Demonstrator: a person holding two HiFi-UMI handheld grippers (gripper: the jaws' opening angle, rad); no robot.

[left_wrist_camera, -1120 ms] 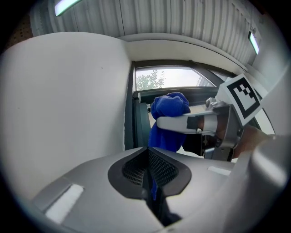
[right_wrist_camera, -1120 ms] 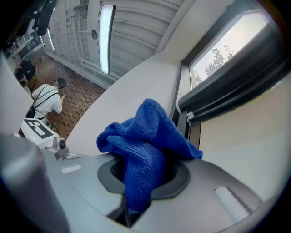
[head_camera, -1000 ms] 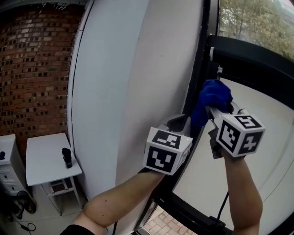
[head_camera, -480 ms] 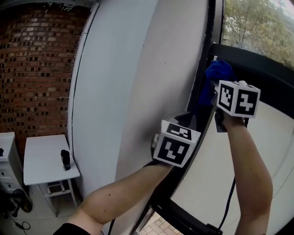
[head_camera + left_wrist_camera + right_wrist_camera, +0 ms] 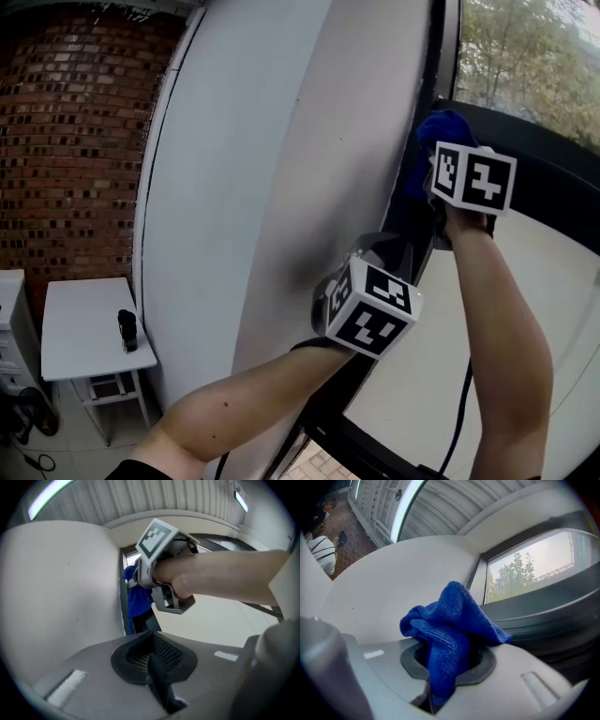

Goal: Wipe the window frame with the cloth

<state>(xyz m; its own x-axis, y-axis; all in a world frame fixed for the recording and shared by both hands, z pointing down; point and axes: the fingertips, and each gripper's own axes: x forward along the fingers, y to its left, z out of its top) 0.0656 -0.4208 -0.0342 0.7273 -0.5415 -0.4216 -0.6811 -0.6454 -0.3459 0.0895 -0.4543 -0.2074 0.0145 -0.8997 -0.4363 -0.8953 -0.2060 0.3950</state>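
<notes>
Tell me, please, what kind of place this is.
Probably an indoor room beside a large window: the dark window frame has trees beyond its glass, and a brick wall and a small white table stand further inside.

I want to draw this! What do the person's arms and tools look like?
The arms are bare, with no sleeves showing. The left tool and right tool are grey plastic, and each carries a white cube printed with black squares. A black cable hangs below the right arm.
</notes>
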